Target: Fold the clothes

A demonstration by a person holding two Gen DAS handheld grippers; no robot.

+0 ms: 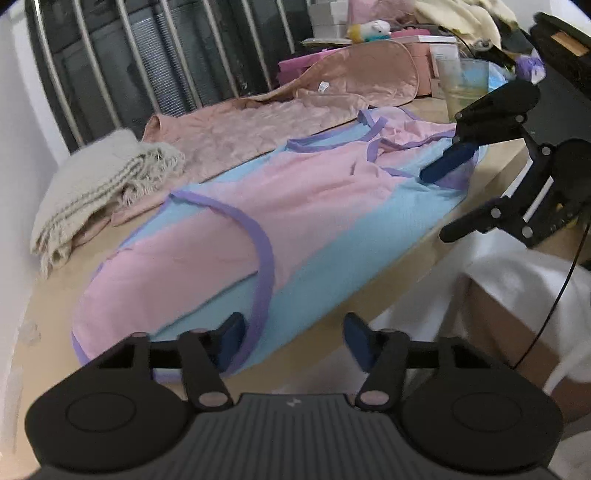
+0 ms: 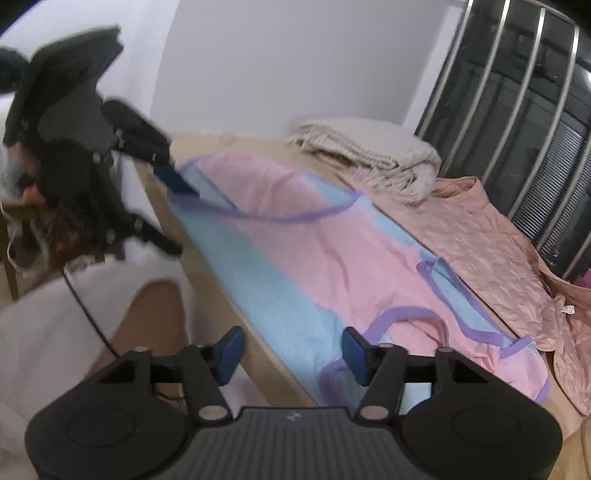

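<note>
A pink and light-blue garment with purple trim [image 1: 258, 206] lies spread along the wooden table [image 1: 48, 306]; it also shows in the right wrist view [image 2: 314, 251]. My left gripper [image 1: 293, 341] is open at the garment's near hem, one blue pad on the cloth, the other off its edge. My right gripper [image 2: 291, 349] is open over the strap end at the table's front edge. The right gripper also shows in the left wrist view [image 1: 439, 205], one pad on the far end. The left gripper shows in the right wrist view [image 2: 175, 218], a pad on the hem.
A beige knitted blanket [image 1: 92, 192] is folded at the table's back left. A peach satin garment [image 1: 258, 125] lies behind the pink one. A plastic cup [image 1: 463, 85], boxes and a plush toy [image 1: 369, 29] crowd the far end. A barred window runs behind. My legs are at the table's front edge.
</note>
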